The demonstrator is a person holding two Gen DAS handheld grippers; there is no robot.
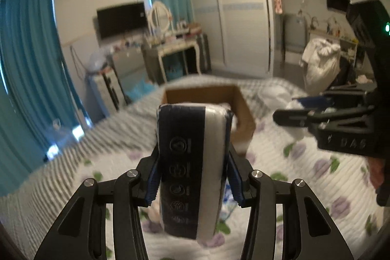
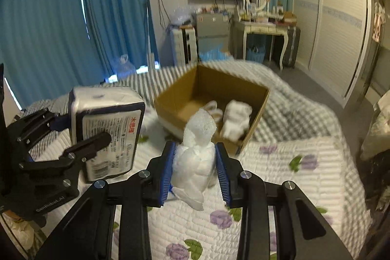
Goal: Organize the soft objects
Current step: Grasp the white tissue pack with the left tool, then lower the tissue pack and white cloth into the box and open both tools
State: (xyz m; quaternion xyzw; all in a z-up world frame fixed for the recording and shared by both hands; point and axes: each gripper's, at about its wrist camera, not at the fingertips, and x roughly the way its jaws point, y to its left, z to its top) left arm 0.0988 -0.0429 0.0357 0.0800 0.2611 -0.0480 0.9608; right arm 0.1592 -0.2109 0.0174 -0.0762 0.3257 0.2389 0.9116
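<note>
Left gripper (image 1: 192, 169) jaws clamp tissue pack (image 1: 192, 162), right gripper (image 2: 195, 169) jaws pinch white plush toy (image 2: 197, 152); either may slip short of cardboard box (image 2: 253, 123).

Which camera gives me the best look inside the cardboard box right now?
The right wrist view: it looks down into the cardboard box, showing white soft items on its floor. The left wrist view shows only its far wall and right side, behind the held tissue pack.

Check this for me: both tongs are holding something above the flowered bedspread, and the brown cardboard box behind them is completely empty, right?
Not quite. The brown cardboard box is not empty: the right wrist view shows white soft items lying inside it. The rest holds: both tongs are holding something above the flowered bedspread.
</note>
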